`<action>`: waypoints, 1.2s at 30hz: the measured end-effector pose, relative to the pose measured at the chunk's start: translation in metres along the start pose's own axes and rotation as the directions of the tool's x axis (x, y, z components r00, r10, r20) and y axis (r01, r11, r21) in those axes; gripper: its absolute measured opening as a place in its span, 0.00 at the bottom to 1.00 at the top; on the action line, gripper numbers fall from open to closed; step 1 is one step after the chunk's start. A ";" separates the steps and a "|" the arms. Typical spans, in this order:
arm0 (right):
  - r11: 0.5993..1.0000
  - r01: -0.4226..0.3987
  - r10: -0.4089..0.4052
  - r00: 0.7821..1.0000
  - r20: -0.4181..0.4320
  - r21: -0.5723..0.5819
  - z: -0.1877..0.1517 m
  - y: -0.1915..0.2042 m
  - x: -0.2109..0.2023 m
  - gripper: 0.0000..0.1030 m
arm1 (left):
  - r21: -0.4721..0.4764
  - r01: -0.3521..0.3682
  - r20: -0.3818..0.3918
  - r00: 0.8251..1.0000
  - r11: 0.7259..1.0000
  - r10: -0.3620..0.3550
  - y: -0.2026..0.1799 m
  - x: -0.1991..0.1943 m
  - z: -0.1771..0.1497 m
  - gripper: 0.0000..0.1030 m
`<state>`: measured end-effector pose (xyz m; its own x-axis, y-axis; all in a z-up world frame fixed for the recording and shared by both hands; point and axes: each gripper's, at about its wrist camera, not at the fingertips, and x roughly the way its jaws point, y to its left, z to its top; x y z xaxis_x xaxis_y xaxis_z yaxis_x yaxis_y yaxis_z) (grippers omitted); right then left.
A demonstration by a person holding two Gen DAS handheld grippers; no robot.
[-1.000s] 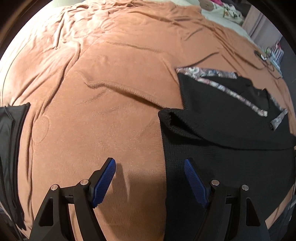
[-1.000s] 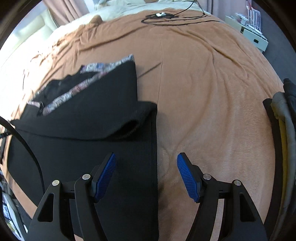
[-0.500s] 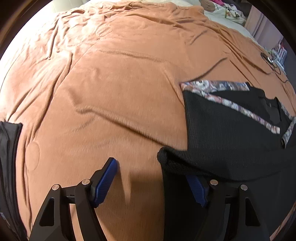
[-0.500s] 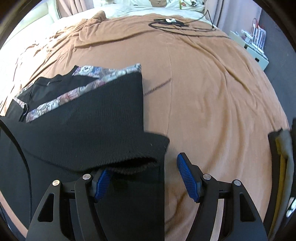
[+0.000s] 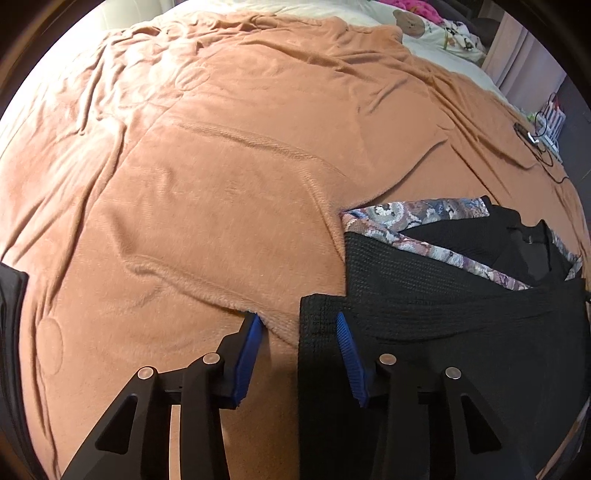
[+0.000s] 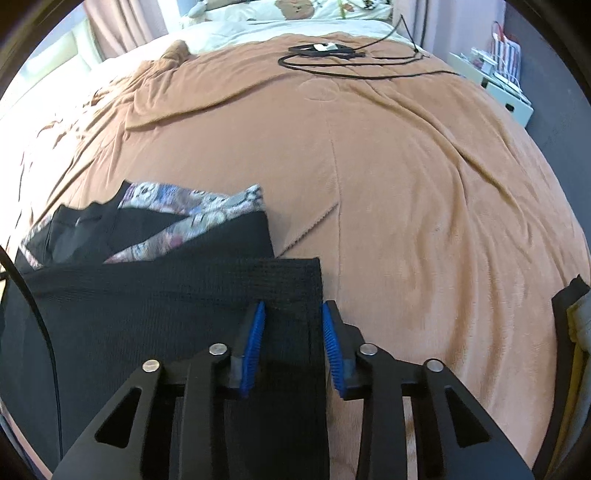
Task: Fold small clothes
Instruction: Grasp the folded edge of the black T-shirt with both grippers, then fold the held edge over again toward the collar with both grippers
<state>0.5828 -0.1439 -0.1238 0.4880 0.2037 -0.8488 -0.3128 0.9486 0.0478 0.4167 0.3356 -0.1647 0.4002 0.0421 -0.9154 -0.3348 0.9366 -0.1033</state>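
Left wrist view, left to right: dark fabric (image 5: 9,332) at the far left edge, kind not clear. Rumpled orange-brown blanket (image 5: 229,177) covers the bed. Left gripper (image 5: 299,323) low over the blanket, jaws apart; the near-left corner of the black knit garment (image 5: 461,332) sits between the blue pads (image 5: 248,354), neither pad clearly pressing it. The garment's lower hem is folded up over its body; patterned floral trim (image 5: 413,214) shows along its far edge. Black cable (image 5: 535,142) beyond, near the bed's right side. Bear-print bedding (image 5: 424,22) at the head.

Right wrist view, left to right: garment (image 6: 155,295) fills the lower left, trim (image 6: 192,201) at its far edge. Right gripper (image 6: 293,317) straddles the garment's right corner, jaws parted narrowly, fabric between them, contact uncertain. Cable coil (image 6: 321,51) far up the blanket (image 6: 424,184). White storage box (image 6: 495,88) beside the bed. Stacked clothing (image 6: 572,314) at the right edge.

No readable writing, labels or brands in either view.
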 end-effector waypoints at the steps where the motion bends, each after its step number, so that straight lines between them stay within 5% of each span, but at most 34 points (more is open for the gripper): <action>1: 1.000 -0.012 0.012 1.000 -0.001 0.010 0.000 -0.001 0.002 0.25 | -0.006 0.011 -0.006 1.000 1.000 -0.011 0.000 0.002 0.001 0.41; 5: 0.999 -0.042 0.042 0.999 -0.001 0.023 0.000 -0.004 0.003 0.22 | -0.041 0.050 -0.007 0.999 0.998 -0.051 0.005 0.004 -0.001 0.39; 17: 0.991 -0.127 0.125 0.991 0.040 0.033 -0.001 -0.018 -0.006 0.04 | 0.002 0.066 0.013 0.998 0.998 -0.066 -0.004 -0.006 -0.009 0.07; 36: 0.999 -0.034 0.029 0.986 0.166 0.026 -0.004 -0.005 -0.077 0.02 | -0.002 0.052 0.186 0.981 0.999 -0.051 -0.007 -0.082 0.014 0.05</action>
<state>0.5433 -0.1652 -0.0607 0.6070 0.2685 -0.7479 -0.3077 0.9472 0.0903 0.3986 0.3304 -0.0834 0.5681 0.0580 -0.8209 -0.3149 0.9369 -0.1517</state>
